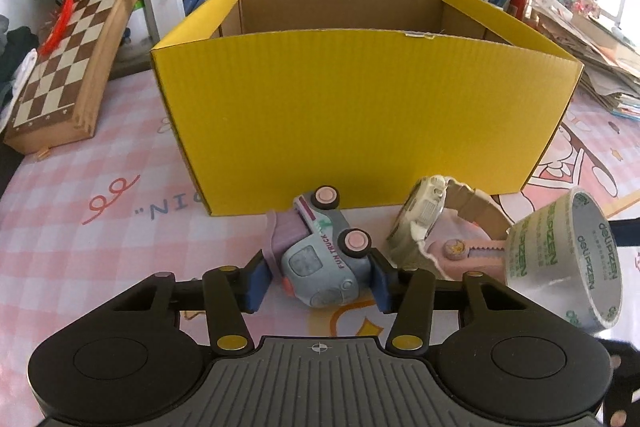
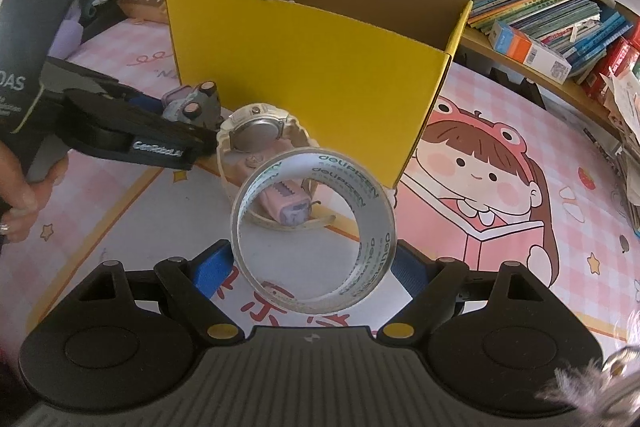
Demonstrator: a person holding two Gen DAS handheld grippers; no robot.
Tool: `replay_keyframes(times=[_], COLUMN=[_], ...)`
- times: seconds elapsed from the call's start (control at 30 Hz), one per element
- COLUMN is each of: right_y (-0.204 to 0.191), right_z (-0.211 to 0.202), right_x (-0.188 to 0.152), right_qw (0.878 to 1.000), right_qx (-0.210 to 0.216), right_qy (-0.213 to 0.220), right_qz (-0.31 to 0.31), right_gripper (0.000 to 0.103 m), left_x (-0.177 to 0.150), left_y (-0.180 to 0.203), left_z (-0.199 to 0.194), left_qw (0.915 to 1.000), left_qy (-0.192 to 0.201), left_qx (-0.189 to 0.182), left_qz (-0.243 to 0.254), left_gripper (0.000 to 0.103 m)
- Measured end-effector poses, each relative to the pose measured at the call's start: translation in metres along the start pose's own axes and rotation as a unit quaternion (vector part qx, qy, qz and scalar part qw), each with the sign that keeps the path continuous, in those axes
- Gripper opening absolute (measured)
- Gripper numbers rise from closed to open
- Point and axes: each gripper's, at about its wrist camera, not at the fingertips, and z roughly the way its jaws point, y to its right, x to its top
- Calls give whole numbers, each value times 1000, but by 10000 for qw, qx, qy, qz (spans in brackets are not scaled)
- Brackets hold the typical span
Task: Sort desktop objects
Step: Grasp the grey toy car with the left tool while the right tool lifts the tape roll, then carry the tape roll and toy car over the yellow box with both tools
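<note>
Left gripper clamped on toy truck, right gripper clamping tape roll, yellow box just behind.

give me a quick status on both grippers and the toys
Left gripper straddling toy truck, grip unconfirmed. Right gripper shut on tape roll. Watch beside truck. Yellow box behind.

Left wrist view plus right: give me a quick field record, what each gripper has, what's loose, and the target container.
left gripper: jaws around toy truck lying on its side, pads at its sides
right gripper: holds tape roll, lifted
loose: watch, pink item beside it
container: yellow box, open top, behind the items; contents unseen
surface: pink cartoon mat
</note>
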Motion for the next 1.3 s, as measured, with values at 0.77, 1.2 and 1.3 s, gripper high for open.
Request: replay_keyframes(times=[0.77,1.2,1.3], right_y=[-17,-38,-43], right_z=[-8,-38,-42], right_x=[0,-11,-14], right_qw=[9997,9992,9990], right_qx=[-73,-202,-227], right_qy=[-39,98,102], right_qz=[238,335,384], right_gripper=[81,81,81], left_x=[-35,-43,-45], left_y=[-35,-35,-34], left_z=[-85,-104,-109], left_qw=[9989,9978,9974], left_qy=[69,222,257], left_qx=[-343,-619,-678], left_qz=[-320,-60,20], left_gripper=[48,48,48])
